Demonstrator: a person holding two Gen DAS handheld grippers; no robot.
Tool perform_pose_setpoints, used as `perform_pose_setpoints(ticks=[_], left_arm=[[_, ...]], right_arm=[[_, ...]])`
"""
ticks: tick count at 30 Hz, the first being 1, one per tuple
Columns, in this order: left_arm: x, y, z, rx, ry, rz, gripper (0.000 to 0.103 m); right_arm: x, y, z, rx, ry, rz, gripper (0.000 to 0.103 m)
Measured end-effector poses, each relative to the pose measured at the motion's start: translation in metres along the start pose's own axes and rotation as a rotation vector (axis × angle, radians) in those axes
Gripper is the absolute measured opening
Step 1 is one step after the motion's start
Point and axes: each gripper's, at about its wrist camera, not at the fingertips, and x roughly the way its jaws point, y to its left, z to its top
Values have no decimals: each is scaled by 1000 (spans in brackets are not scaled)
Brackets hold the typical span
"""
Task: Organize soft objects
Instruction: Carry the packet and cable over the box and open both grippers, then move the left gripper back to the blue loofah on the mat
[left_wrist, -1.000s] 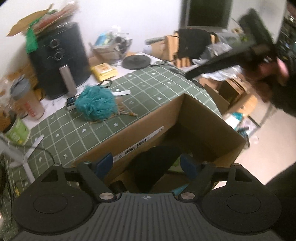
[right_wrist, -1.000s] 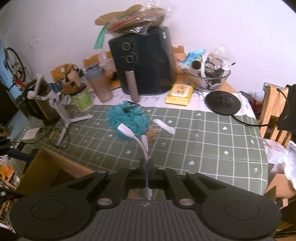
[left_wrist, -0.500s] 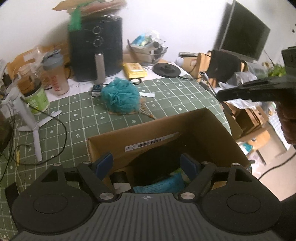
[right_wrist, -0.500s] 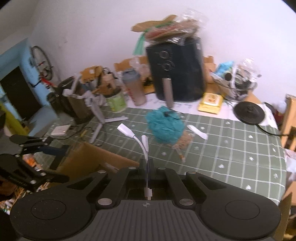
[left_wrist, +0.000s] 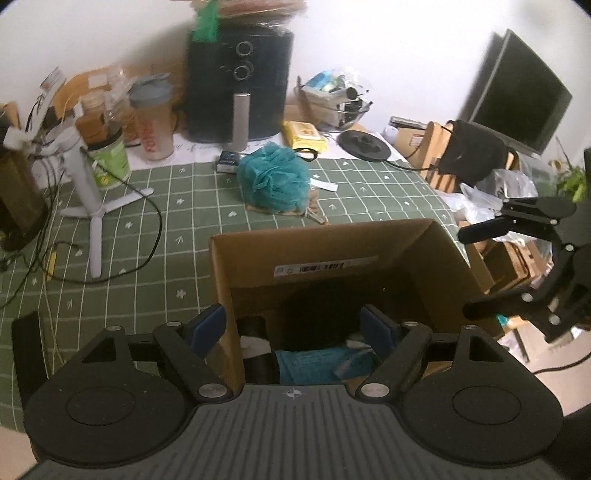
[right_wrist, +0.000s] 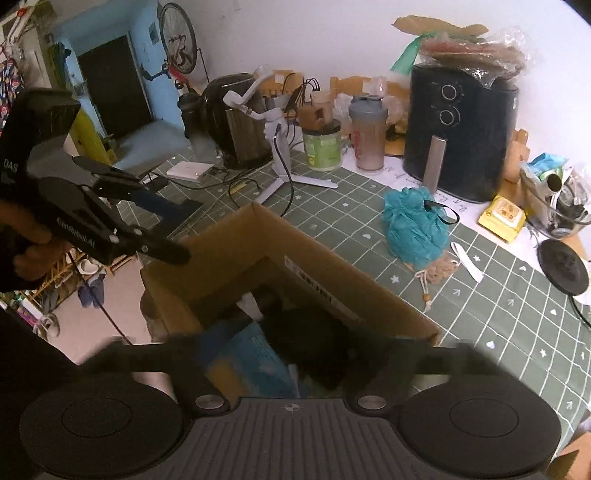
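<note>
I work over a crowded table (left_wrist: 177, 206) with a green checked cloth, and a white wall stands behind it. The thing I must put away next, in my judgement, is the blue bath sponge (left_wrist: 272, 179). It lies on the cloth beyond the far wall of the cardboard box (left_wrist: 321, 236), near the black air fryer (left_wrist: 239, 81), and it is well apart from both tools.

The box is open and already holds dark cloth and something light blue. My left gripper (left_wrist: 294, 326) hangs above the near edge of the box, with its fingers (left_wrist: 207, 325) spread wide and nothing between them. The sponge is straight ahead of these fingers, across the box. My right gripper (right_wrist: 295, 350) is also above the box; its fingers are blurred, they seem spread, and I see nothing held in them. From this side the sponge lies ahead and to the right.

The sponge is round, so it has no long axis to align with. I judge both hands are about equally far.

The right view shows the black cord loop on the sponge; the left view shows the barcode label inside the box more clearly.
</note>
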Motion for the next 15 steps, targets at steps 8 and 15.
perform_pose_setpoints(ticks=[8, 15], left_arm=[[-5, -3, -1, -14, -24, -57, 80], [-2, -10, 1, -11, -19, -55, 80]], right_arm=[[0, -10, -7, 85, 0, -70, 103], [-3, -18, -13, 159, 0, -161, 103]])
